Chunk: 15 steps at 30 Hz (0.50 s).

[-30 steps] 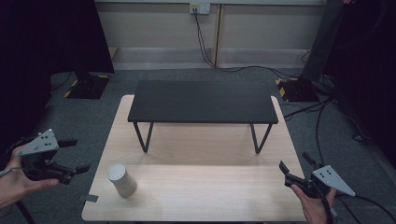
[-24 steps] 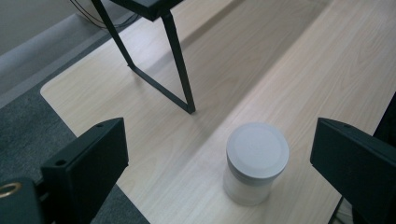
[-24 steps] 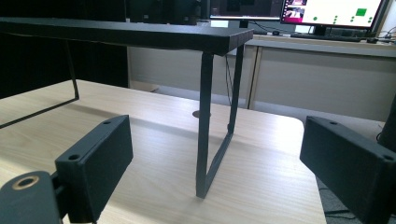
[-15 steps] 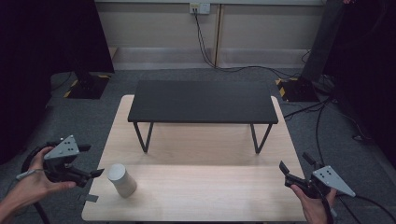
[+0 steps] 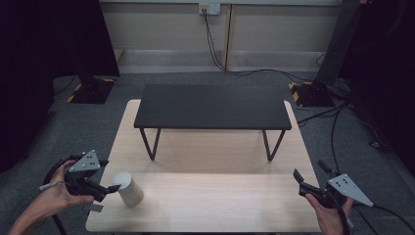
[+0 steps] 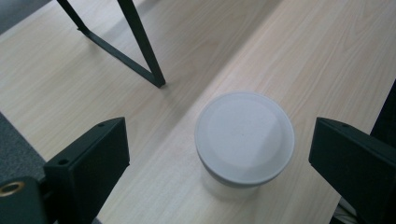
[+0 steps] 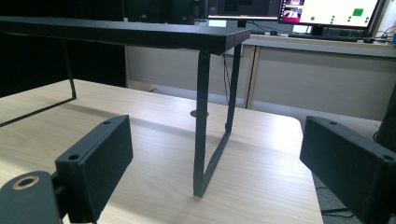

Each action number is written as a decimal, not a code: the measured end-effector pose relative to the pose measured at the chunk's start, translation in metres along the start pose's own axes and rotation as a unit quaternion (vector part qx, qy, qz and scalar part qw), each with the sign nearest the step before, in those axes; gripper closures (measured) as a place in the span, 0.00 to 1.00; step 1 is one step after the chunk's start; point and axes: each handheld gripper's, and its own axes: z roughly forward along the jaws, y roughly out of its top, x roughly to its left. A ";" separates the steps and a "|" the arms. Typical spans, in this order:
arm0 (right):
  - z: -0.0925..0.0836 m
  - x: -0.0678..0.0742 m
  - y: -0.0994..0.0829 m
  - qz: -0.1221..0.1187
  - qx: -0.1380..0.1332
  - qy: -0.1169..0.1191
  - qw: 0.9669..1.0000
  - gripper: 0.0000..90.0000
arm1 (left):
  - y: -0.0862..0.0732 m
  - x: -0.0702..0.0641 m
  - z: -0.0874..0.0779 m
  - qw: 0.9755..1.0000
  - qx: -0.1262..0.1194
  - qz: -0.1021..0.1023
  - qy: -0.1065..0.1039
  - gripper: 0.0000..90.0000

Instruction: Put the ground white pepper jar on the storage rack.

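A white lidded cup stands upright near the front left of the wooden table. My left gripper is just left of it, open, with its jaws reaching toward the cup. From the left gripper view the cup sits between and a little beyond the two spread jaws, untouched. My right gripper hovers open at the table's front right edge, holding nothing. In the right gripper view its jaws frame a leg of the black stand.
A low black shelf on thin metal legs spans the back half of the table. Cables trail over the grey carpet at the right. Monitors sit on a desk beyond the table in the right gripper view.
My left gripper has moved right, from off the table's left side up to the white cup. The right gripper has stayed put.
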 end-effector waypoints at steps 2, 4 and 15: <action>0.000 0.000 0.000 0.000 0.000 0.000 1.000 0.10 | -0.002 0.000 0.005 1.000 0.001 -0.002 -0.007 0.05; 0.000 0.000 0.000 0.002 -0.001 0.000 1.000 0.10 | -0.004 0.000 0.010 1.000 -0.002 -0.002 -0.014 0.06; -0.001 0.000 0.000 0.001 -0.003 -0.001 1.000 0.10 | -0.012 -0.002 0.036 1.000 0.006 -0.002 -0.030 0.09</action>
